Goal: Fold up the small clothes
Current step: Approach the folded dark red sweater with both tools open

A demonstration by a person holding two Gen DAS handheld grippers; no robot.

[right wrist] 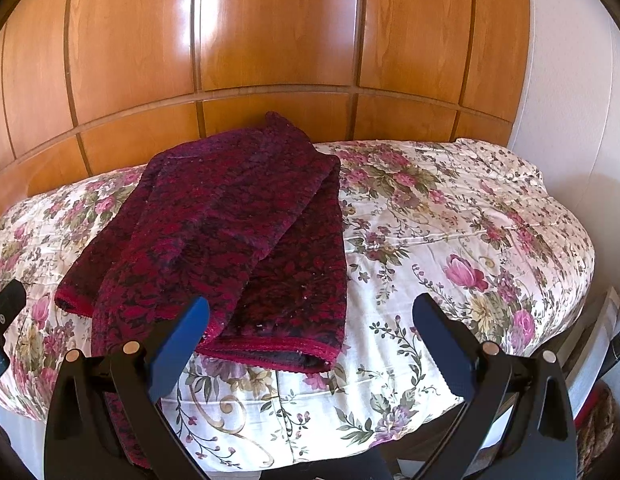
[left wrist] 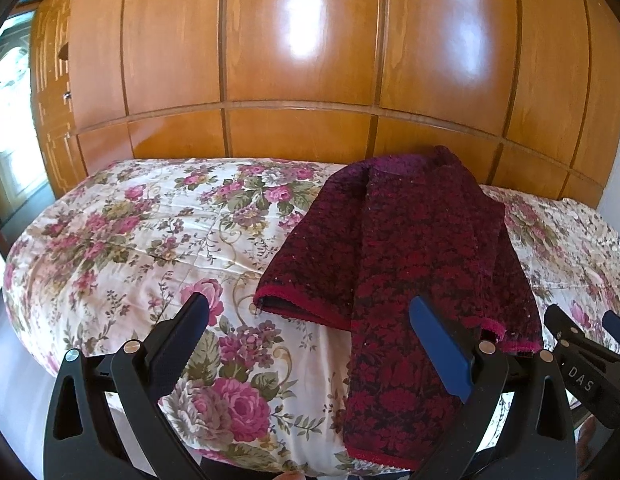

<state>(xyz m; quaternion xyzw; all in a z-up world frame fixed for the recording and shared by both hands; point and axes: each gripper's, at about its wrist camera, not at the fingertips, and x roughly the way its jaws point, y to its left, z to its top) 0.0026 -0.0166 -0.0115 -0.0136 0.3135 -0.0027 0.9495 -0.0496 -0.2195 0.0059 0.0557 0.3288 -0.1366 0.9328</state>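
A dark red and black patterned knit garment (left wrist: 410, 248) lies partly folded on the floral bedspread (left wrist: 142, 224), one long strip hanging over the near edge. It also shows in the right wrist view (right wrist: 230, 220). My left gripper (left wrist: 310, 312) is open and empty, above the bed's near edge, its right finger (left wrist: 442, 352) over the hanging strip. My right gripper (right wrist: 310, 316) is open and empty, just in front of the garment's red hem. The right gripper also shows at the right edge of the left wrist view (left wrist: 586, 328).
A glossy wooden panelled wall (left wrist: 310, 60) stands behind the bed. A bright window (left wrist: 10, 120) is at the far left. A white wall (right wrist: 570, 100) and some items on the floor (right wrist: 598, 412) lie to the right of the bed.
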